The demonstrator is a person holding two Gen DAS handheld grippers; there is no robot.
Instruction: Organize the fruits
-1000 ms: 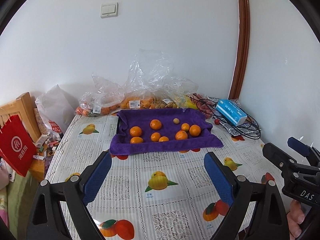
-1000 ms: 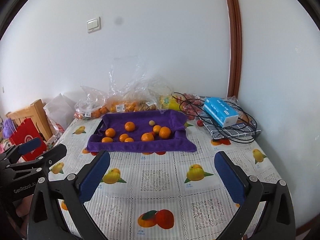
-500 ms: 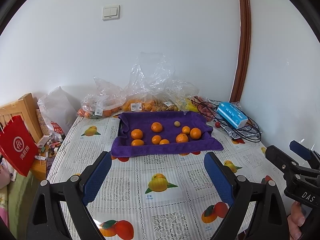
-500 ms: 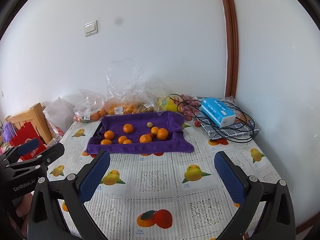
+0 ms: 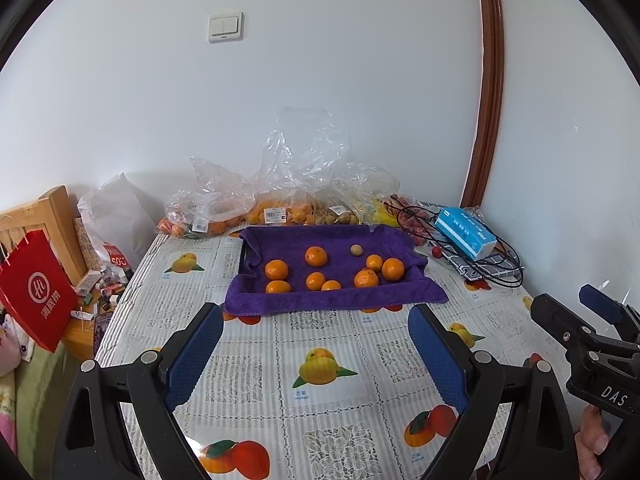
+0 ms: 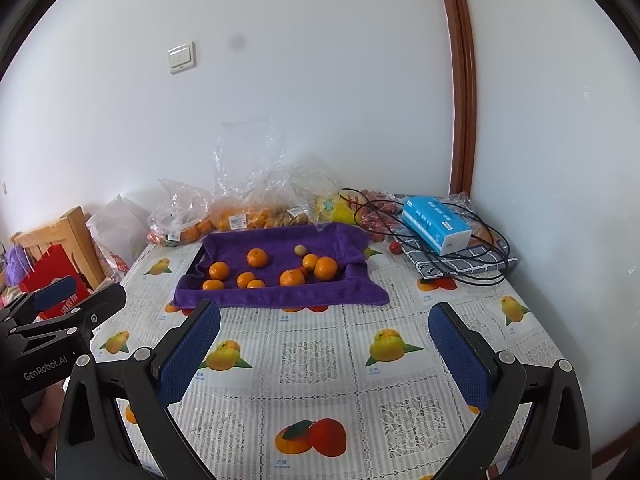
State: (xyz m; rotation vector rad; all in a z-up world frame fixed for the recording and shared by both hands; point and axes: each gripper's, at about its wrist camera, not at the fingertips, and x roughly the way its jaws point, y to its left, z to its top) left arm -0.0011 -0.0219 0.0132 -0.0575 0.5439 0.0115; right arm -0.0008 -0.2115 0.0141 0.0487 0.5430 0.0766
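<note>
Left gripper (image 5: pixel 316 344) and right gripper (image 6: pixel 324 344) both hover over the near half of the surface (image 5: pixel 360 364), jaws spread wide, holding nothing. Eight oranges (image 5: pixel 316 257) and one small pale fruit (image 5: pixel 356 249) lie on the purple towel (image 5: pixel 332 300), far centre. Bagged fruit (image 5: pixel 276 213) sits behind it against the wall. Blue tissue box (image 6: pixel 436 229) far right.

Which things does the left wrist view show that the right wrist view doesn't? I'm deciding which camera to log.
Only the left wrist view shows the right gripper at its edge and the whole red paper bag. Only the right wrist view shows the left gripper and a purple fluffy item. Both show the oranges on the purple towel, the bagged fruit and the blue tissue box.
</note>
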